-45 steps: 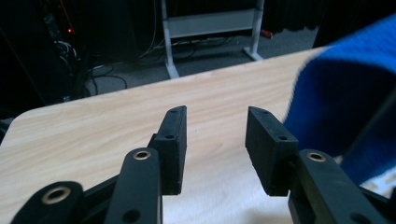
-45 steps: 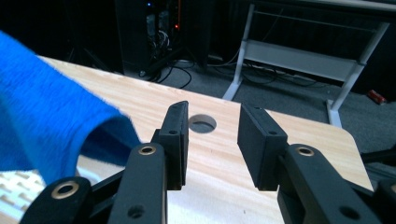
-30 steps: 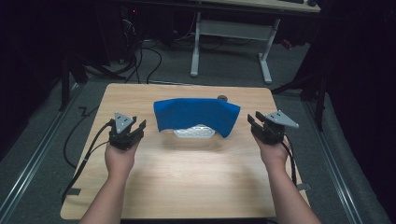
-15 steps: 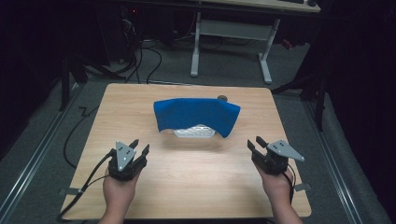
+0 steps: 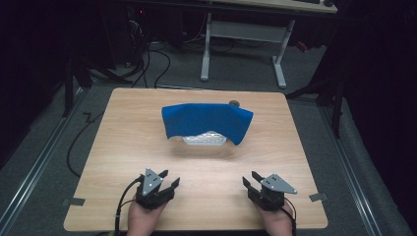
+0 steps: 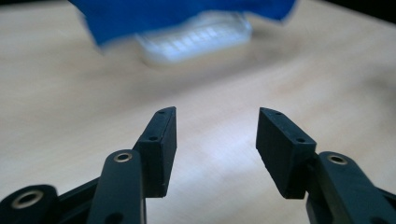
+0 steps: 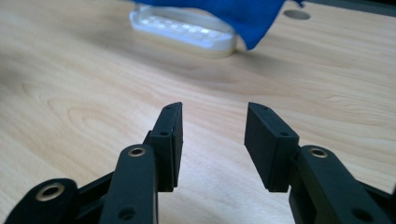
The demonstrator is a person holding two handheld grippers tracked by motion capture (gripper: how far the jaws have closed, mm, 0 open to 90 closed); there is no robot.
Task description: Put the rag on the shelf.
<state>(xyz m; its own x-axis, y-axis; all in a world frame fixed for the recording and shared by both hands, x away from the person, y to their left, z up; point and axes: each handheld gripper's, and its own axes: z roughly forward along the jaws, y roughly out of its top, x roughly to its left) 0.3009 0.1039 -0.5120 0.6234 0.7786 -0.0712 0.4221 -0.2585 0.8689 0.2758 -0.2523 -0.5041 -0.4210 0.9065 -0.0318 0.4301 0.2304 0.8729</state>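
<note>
Left gripper point(image 5: 163, 180): near table edge, jaws spread, nothing held; judged parked, well apart from the work.
Blue cloth point(image 5: 206, 120): table centre, draped over white ridged tray point(image 5: 204, 139), front rim exposed; plain, lightly creased.
Right gripper point(image 5: 254, 185): mirrors left, jaws apart, empty.

Left gripper point(image 5: 168, 180), lower left of the high view: black body, grey three-cornered plate on top, black cable trailing off toward the bottom edge. Right gripper point(image 5: 251, 183), lower right of the frame: same black build, same grey plate, thin black cable at its lower right side. Bare hands at the bottom edge.

Left gripper point(image 6: 216, 140), in its own view: two matte black block-shaped fingertips point(image 6: 161, 144), small screw holes along their top edges, brass-ringed pivot holes on the black links below. Right gripper point(image 7: 212, 140), in its own view: identical pads and brass-ringed pivots.
</note>
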